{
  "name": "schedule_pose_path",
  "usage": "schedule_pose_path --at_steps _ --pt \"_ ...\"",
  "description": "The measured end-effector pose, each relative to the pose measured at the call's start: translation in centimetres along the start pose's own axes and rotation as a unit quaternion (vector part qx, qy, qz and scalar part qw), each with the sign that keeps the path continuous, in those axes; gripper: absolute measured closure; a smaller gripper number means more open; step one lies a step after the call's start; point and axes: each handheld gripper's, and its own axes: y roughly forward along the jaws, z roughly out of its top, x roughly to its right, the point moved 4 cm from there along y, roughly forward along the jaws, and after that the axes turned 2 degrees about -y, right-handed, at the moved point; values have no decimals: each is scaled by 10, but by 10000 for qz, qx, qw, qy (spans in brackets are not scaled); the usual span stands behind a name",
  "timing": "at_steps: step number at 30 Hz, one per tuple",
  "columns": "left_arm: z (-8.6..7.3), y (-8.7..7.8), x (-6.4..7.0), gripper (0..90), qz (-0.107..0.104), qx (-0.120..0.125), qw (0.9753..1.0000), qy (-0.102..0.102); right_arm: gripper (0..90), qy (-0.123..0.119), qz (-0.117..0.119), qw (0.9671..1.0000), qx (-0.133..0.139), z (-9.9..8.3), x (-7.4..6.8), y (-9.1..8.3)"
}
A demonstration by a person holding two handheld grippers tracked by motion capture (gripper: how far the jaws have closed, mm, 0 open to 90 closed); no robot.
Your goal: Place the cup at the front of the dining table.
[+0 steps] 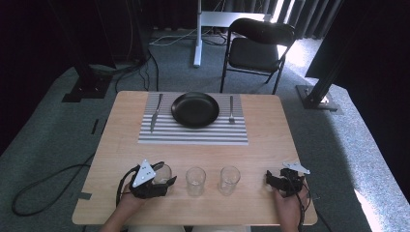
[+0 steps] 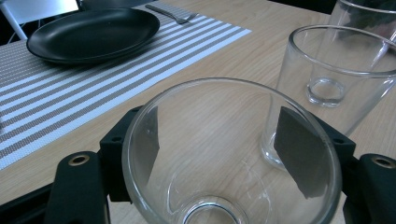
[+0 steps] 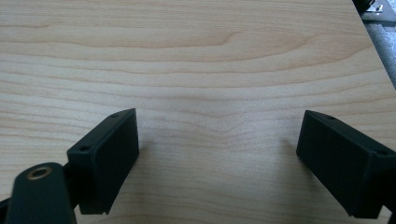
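Note:
Three clear glasses stand in a row near the front edge of the wooden table (image 1: 270, 130). My left gripper (image 1: 162, 180) is shut on the leftmost glass (image 1: 162, 173); in the left gripper view its pads (image 2: 299, 158) press both sides of that glass (image 2: 233, 121), with the gripper (image 2: 224, 149) around it. The middle glass (image 1: 196, 181) (image 2: 336, 70) and the right glass (image 1: 228, 179) (image 2: 364, 14) stand free. My right gripper (image 1: 276, 178) (image 3: 217, 154) rests open over bare table (image 3: 210, 56) to the right of the glasses, holding nothing.
A striped placemat (image 1: 193, 133) (image 2: 93, 88) at the far side carries a black plate (image 1: 195, 109) (image 2: 93, 32), a knife (image 1: 154, 115) on its left and a fork (image 1: 231, 110) (image 2: 170, 14) on its right. A black chair (image 1: 258, 46) stands beyond the table.

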Motion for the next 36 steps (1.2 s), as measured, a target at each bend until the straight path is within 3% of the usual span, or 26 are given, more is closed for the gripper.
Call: schedule_pose_path --at_steps 5,9,17,24,26,33,36 --pt "4 -2 -5 293 158 32 9998 -71 124 4 -12 10000 5 -1 0 -1" --pt "8 -1 -10 293 235 -75 9997 -79 124 3 -15 10000 0 -1 0 -1" --pt "13 0 -12 293 233 -131 9996 51 124 5 -14 10000 1 -1 0 -1" --pt "28 3 -19 293 412 -130 9990 66 124 4 -15 10000 1 -1 0 -1" --pt "33 4 -23 293 473 -79 9988 -36 124 4 -15 10000 1 -1 0 -1" --pt "48 15 -31 293 658 -159 9977 -25 124 5 -15 10000 1 -1 0 -1" --pt "54 19 -39 293 669 -87 9975 -220 124 6 -15 10000 1 -1 0 -1"
